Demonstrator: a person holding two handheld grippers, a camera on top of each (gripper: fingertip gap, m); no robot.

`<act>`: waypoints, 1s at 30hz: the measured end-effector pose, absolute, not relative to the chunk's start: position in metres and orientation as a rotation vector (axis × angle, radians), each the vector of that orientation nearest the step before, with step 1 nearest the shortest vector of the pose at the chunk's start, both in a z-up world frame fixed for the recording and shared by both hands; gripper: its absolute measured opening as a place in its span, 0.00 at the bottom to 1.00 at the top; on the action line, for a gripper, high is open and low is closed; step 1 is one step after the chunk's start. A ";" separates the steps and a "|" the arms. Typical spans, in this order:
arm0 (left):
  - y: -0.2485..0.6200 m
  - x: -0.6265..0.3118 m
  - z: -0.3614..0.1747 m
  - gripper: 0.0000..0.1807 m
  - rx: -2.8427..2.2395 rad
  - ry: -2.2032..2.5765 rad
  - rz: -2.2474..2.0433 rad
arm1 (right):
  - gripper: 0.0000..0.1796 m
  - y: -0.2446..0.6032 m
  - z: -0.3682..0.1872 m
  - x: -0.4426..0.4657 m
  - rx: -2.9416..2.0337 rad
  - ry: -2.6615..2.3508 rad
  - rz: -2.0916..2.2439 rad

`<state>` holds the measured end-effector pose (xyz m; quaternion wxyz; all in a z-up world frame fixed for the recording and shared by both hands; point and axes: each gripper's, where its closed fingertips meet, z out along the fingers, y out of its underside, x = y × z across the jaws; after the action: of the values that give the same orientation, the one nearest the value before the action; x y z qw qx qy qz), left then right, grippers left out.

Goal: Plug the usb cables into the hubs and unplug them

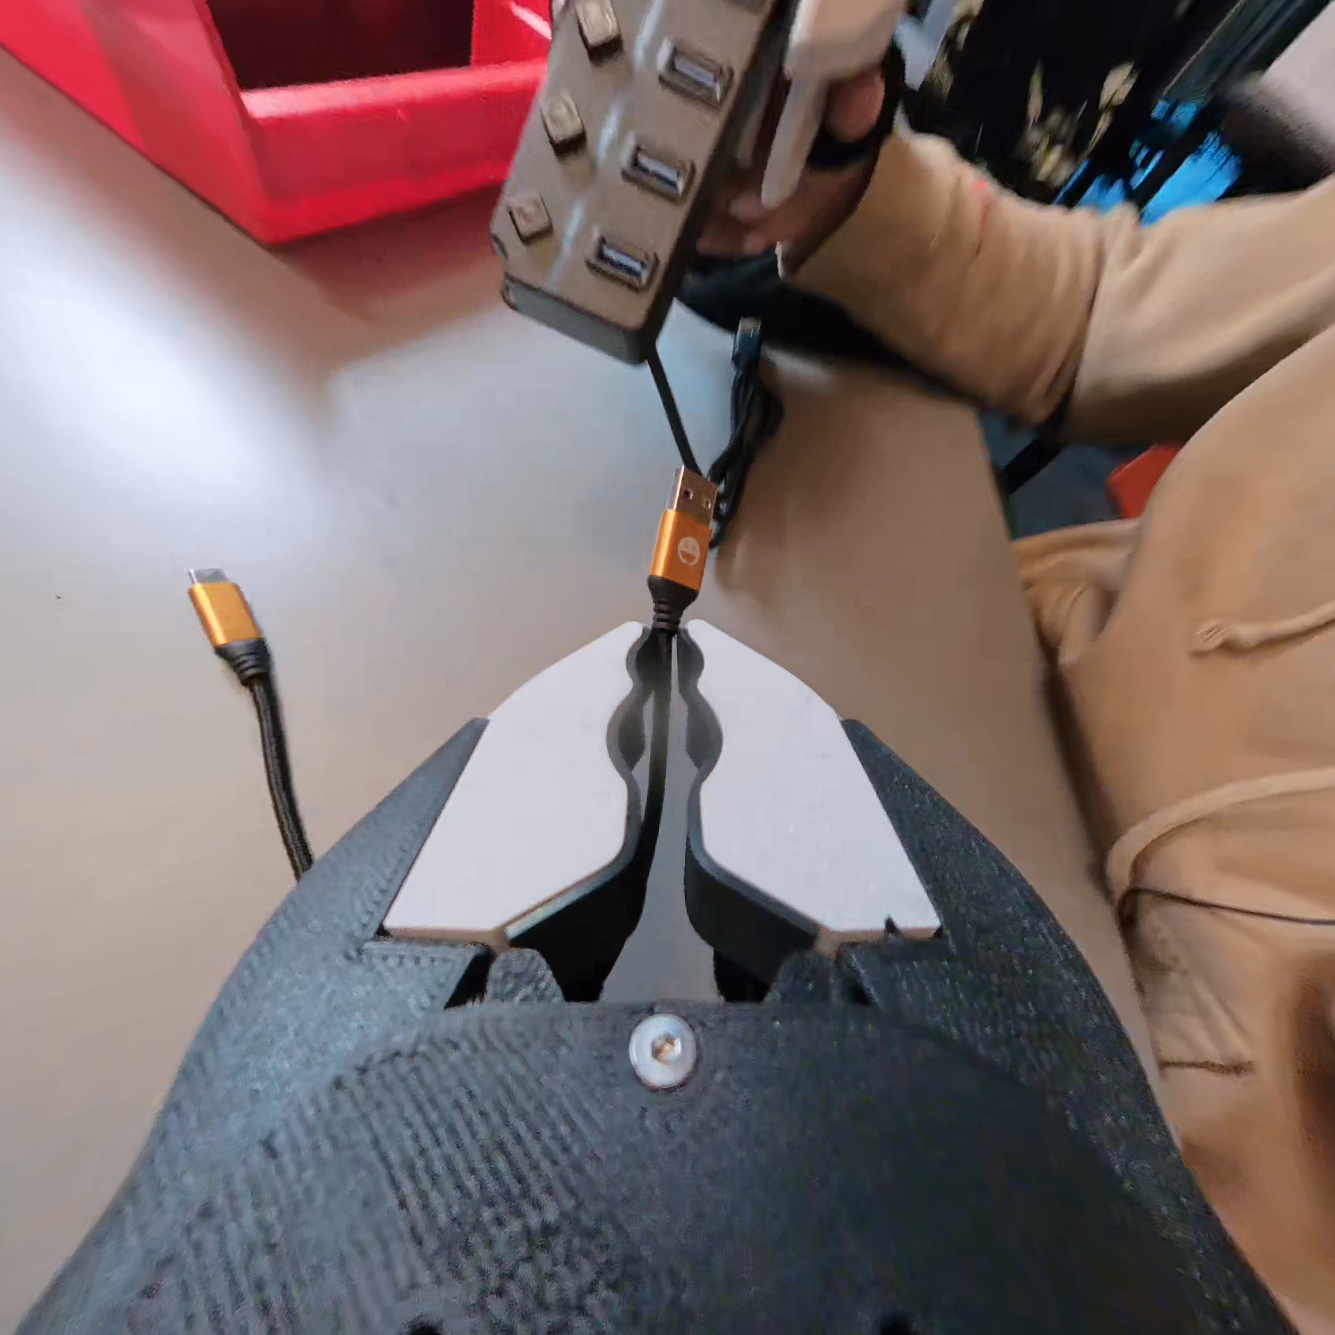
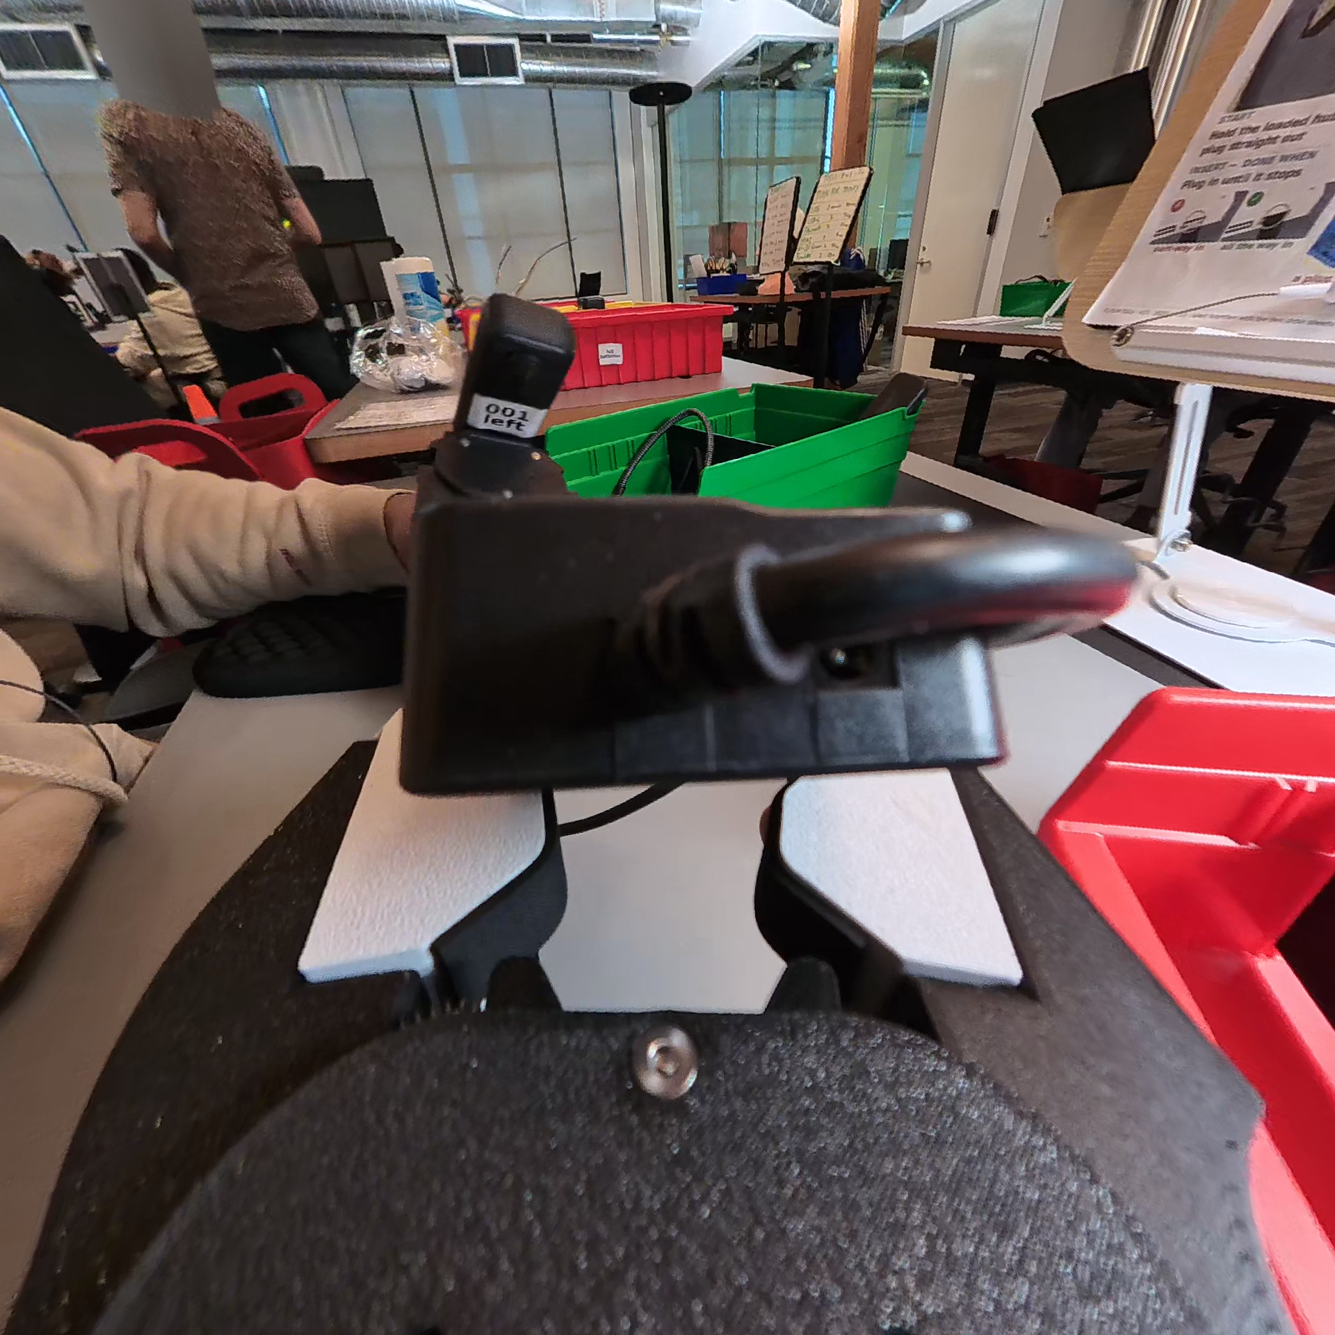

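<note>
Pinching the black braided USB cable (image 1: 659,729) just behind its orange plug (image 1: 682,531), the left gripper (image 1: 663,630) is pressing its pale fingers (image 1: 549,780) together at the centre of the left wrist frame, the plug pointing up toward the grey hub (image 1: 614,166) in the upper middle, apart from its ports. The cable's second orange connector (image 1: 220,610) is lying on the pale table (image 1: 217,433) at left, below the red bin (image 1: 347,108) in the upper left corner. In the right wrist frame, the right gripper (image 2: 661,795) is clamping the hub (image 2: 693,650) across the centre, its own black lead (image 2: 903,585) curving right; a green bin (image 2: 795,455) is standing behind.
</note>
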<state>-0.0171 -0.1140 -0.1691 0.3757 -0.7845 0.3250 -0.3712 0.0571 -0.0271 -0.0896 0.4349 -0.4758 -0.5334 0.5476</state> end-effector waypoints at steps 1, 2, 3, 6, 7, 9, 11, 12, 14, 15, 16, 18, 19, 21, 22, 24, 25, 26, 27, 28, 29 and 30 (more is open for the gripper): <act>-0.113 -0.017 -0.165 0.03 -1.992 0.801 -0.985 | 0.34 -0.029 -0.089 0.057 -1.171 -1.337 1.367; -0.114 -0.018 -0.161 0.03 -1.974 0.775 -1.021 | 0.34 -0.032 -0.089 0.057 -1.153 -1.348 1.370; -0.115 -0.018 -0.157 0.03 -1.955 0.754 -1.054 | 0.34 -0.035 -0.088 0.058 -1.130 -1.360 1.374; -0.119 -0.017 -0.149 0.03 -1.889 0.731 -1.128 | 0.34 -0.047 -0.086 0.059 -1.061 -1.402 1.388; -0.121 -0.016 -0.145 0.03 -1.865 0.733 -1.148 | 0.34 -0.050 -0.086 0.059 -1.041 -1.416 1.386; -0.126 -0.013 -0.139 0.03 -1.819 0.736 -1.188 | 0.34 -0.057 -0.087 0.058 -1.013 -1.445 1.382; -0.130 -0.011 -0.133 0.03 -1.782 0.740 -1.225 | 0.34 -0.064 -0.089 0.057 -0.990 -1.474 1.379; -0.132 -0.010 -0.132 0.03 -1.772 0.742 -1.236 | 0.34 -0.067 -0.090 0.057 -0.979 -1.490 1.376; -0.134 -0.009 -0.132 0.03 -1.768 0.748 -1.240 | 0.34 -0.074 -0.093 0.055 -0.963 -1.524 1.370; -0.135 -0.009 -0.132 0.03 -1.766 0.749 -1.238 | 0.34 -0.077 -0.095 0.054 -0.957 -1.539 1.368; -0.135 -0.009 -0.132 0.03 -1.764 0.749 -1.233 | 0.34 -0.080 -0.096 0.054 -0.953 -1.552 1.369; -0.134 -0.010 -0.132 0.03 -1.761 0.741 -1.199 | 0.34 -0.085 -0.099 0.052 -0.948 -1.572 1.375; -0.132 -0.011 -0.132 0.03 -1.758 0.739 -1.173 | 0.34 -0.086 -0.100 0.051 -0.946 -1.578 1.376; -0.128 -0.015 -0.131 0.03 -1.751 0.733 -1.099 | 0.35 -0.089 -0.101 0.051 -0.943 -1.589 1.383; -0.126 -0.017 -0.129 0.03 -1.743 0.723 -1.061 | 0.35 -0.090 -0.102 0.050 -0.943 -1.592 1.386; -0.120 -0.024 -0.126 0.03 -1.730 0.697 -0.990 | 0.35 -0.091 -0.103 0.050 -0.946 -1.595 1.388; -0.118 -0.027 -0.125 0.03 -1.728 0.685 -0.945 | 0.35 -0.091 -0.103 0.050 -0.948 -1.597 1.388; -0.115 -0.031 -0.125 0.03 -1.727 0.680 -0.902 | 0.35 -0.091 -0.104 0.050 -0.950 -1.598 1.388; -0.113 -0.034 -0.125 0.03 -1.724 0.676 -0.857 | 0.35 -0.091 -0.104 0.049 -0.953 -1.598 1.387; -0.111 -0.037 -0.124 0.03 -1.718 0.671 -0.806 | 0.35 -0.091 -0.104 0.049 -0.953 -1.598 1.387; -0.109 -0.040 -0.123 0.03 -1.711 0.671 -0.753 | 0.35 -0.091 -0.105 0.049 -0.955 -1.600 1.388; -0.108 -0.042 -0.122 0.03 -1.702 0.676 -0.702 | 0.35 -0.091 -0.105 0.049 -0.957 -1.600 1.387</act>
<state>-0.0417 -0.1076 -0.1216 0.5566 -0.7209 0.2865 -0.2974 0.0489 -0.0912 -0.1049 0.3976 -0.3778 -0.6318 0.5477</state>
